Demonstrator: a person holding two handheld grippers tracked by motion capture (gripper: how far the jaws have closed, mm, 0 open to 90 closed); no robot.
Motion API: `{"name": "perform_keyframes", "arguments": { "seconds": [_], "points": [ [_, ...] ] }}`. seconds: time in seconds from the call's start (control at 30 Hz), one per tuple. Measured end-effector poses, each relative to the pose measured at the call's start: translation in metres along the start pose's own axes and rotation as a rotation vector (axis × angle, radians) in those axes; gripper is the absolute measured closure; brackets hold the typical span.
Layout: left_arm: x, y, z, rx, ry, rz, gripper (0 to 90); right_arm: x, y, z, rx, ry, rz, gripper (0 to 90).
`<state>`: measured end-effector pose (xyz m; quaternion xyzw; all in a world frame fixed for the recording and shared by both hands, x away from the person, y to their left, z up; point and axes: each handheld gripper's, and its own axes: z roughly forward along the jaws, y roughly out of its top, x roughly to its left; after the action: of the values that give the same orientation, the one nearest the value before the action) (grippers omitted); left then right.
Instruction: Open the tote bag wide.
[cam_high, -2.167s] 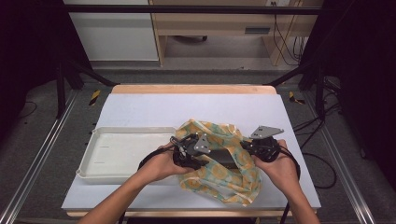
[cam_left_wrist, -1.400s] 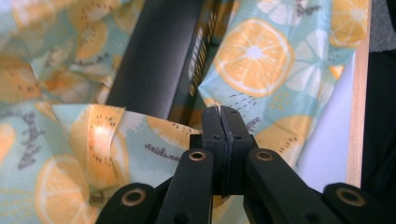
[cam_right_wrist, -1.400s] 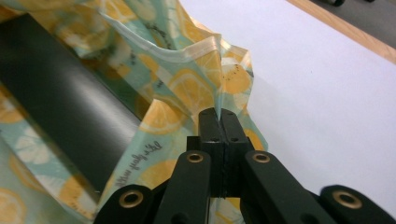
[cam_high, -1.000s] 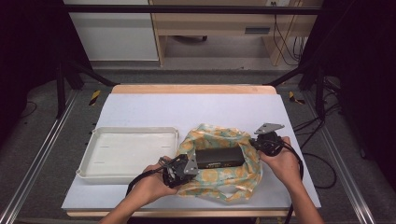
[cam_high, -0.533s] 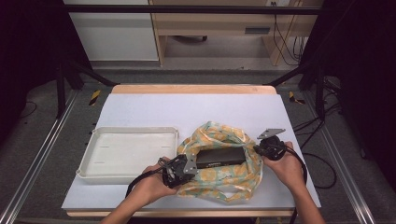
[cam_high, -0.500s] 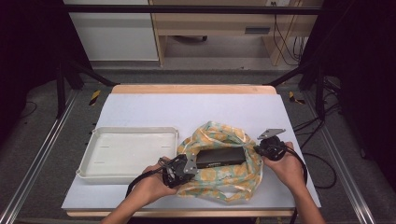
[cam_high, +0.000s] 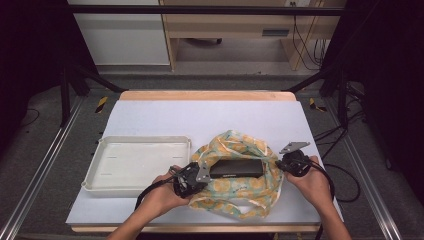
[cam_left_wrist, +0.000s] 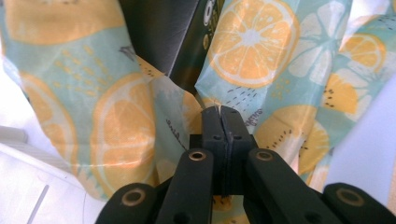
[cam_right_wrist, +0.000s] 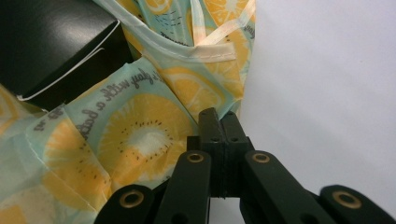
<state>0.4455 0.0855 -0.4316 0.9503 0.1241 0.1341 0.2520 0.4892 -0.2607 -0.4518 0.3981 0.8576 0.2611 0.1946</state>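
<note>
A fruit-print fabric bag (cam_high: 235, 196) lies on the white table near its front edge, with a black box (cam_high: 236, 168) lying flat inside its opening. My left gripper (cam_high: 204, 176) sits at the bag's left side, its jaws shut on a fold of the fabric (cam_left_wrist: 116, 140) just in front of the box's corner (cam_left_wrist: 163, 37). At the bag's right edge, my right gripper (cam_high: 280, 165) is shut on the fabric's rim (cam_right_wrist: 140, 135), close to the bag's strap (cam_right_wrist: 212, 51). The box's end (cam_right_wrist: 46, 42) shows to its left.
An empty cream tray (cam_high: 100, 167) rests on the table left of the bag. Bare white table surface (cam_high: 210, 117) stretches behind the bag and to its right (cam_right_wrist: 327, 93). Cables trail from both grippers toward the front edge.
The bag, held up between both grippers earlier, now lies spread on the table with the box inside. My right gripper has drawn slightly to the right, widening the opening.
</note>
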Motion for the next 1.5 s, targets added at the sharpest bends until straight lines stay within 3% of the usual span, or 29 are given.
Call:
{"name": "perform_keyframes", "arguments": {
  "seconds": [0.4,0.87,1.0,1.2,1.3,1.43,1.5],
  "points": [
    [-0.001,-0.003,0.003,0.027,-0.004,0.009,90.0,-0.005,-0.013,-0.01,0.017,-0.012,0.022,90.0],
    [0.001,-0.01,0.005,0.029,-0.007,-0.001,90.0,-0.009,-0.019,-0.01,0.018,-0.023,0.039,90.0],
    [0.0,-0.01,0.003,0.02,-0.012,0.004,90.0,-0.007,-0.018,-0.015,-0.021,-0.017,0.046,88.3],
    [-0.004,-0.006,-0.003,0.009,-0.011,0.016,90.0,0.002,-0.01,-0.039,-0.144,-0.04,0.067,64.6],
    [-0.005,-0.005,-0.004,0.008,-0.009,0.018,90.0,0.009,-0.006,-0.052,-0.179,-0.054,0.061,58.6],
    [-0.006,-0.004,-0.005,0.003,-0.01,0.018,90.0,0.028,-0.005,-0.065,-0.243,-0.025,0.049,68.0],
    [-0.009,-0.004,-0.003,0.002,-0.024,0.02,90.0,0.041,-0.007,-0.064,-0.245,0.006,0.026,73.4]
  ]
}}
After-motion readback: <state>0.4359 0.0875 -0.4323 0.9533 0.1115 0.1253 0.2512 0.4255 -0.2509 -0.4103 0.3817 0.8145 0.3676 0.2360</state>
